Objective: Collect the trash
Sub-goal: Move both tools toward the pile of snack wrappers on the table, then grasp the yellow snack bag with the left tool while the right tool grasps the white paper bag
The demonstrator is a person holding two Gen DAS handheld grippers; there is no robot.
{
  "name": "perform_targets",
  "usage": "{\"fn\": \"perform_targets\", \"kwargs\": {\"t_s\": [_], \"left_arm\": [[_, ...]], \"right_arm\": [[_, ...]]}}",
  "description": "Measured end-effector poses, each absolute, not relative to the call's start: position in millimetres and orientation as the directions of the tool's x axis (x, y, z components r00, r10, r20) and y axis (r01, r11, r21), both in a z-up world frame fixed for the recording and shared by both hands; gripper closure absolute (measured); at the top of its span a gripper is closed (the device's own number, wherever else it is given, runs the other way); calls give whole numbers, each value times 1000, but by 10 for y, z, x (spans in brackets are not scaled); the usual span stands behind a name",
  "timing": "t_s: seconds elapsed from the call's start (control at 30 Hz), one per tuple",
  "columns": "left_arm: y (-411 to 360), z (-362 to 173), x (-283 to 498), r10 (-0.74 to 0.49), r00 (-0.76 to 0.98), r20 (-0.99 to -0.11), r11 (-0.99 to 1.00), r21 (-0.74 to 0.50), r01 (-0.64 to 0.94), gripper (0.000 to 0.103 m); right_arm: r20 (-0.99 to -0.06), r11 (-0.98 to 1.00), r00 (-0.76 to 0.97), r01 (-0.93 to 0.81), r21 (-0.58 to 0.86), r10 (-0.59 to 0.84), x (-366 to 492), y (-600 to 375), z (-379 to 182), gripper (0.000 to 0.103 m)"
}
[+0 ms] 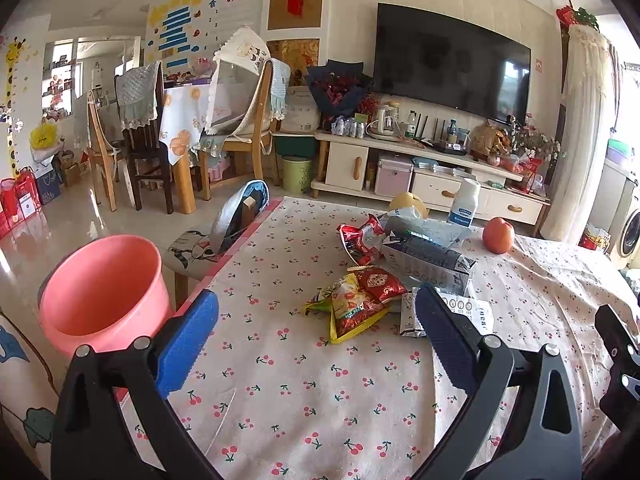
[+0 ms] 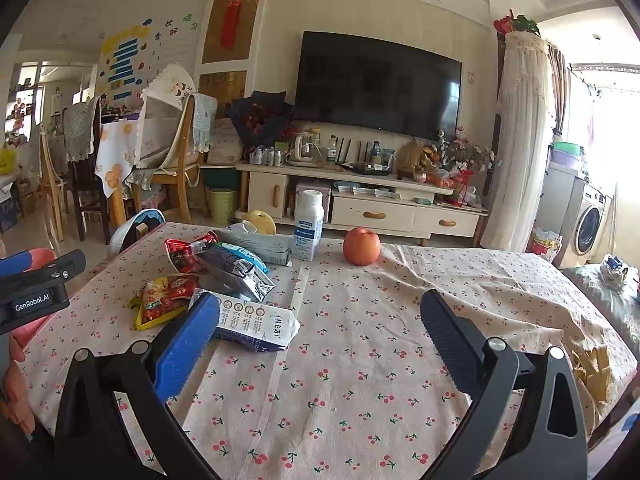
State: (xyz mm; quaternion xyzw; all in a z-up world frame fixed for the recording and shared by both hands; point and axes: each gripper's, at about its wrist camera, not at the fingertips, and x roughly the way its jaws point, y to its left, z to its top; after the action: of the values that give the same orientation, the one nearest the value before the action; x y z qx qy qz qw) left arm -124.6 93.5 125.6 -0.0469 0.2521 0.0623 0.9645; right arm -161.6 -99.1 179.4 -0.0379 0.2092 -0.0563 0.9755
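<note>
You're at the reach-in, nothing picked: left gripper (image 1: 316, 332) and right gripper (image 2: 320, 332), jaws apart and empty, hover over the worktop (image 1: 280, 400), wrappers (image 1: 356, 304) piled ahead, so close on one for the pink bin (image 1: 100, 288).

The left gripper (image 1: 316, 320) is held low and level, its jaws spread wide with nothing between them; one finger carries a blue pad (image 1: 188, 344), the other a dark ribbed pad (image 1: 444, 336). The right gripper (image 2: 320, 328) sits just beside it in the same pose, jaws equally wide and empty. In the left wrist view, part of the right gripper's black body shows at the right edge.
</note>
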Motion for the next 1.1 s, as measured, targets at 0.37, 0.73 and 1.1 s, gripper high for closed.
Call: {"fn": "perform_targets", "kwargs": {"t_s": [0.37,0.73,1.1], "left_arm": [[961,1281,-1305,74,876,-477,987,-89,-132,4],[944,1201,-1210,36,858,-512,987,-114,-109,4],[901,1056,-940,24,836,-549,992,-93,-89,4]], "right_arm": [[-398,988,908,84,-132,-131,-1650,-934,1777,4],[-433,991,895,66,-119,-112,-1561,-979,1693,4],[-502,996,861,57,-69,-84,-1284,-1125,1556,4]]}}
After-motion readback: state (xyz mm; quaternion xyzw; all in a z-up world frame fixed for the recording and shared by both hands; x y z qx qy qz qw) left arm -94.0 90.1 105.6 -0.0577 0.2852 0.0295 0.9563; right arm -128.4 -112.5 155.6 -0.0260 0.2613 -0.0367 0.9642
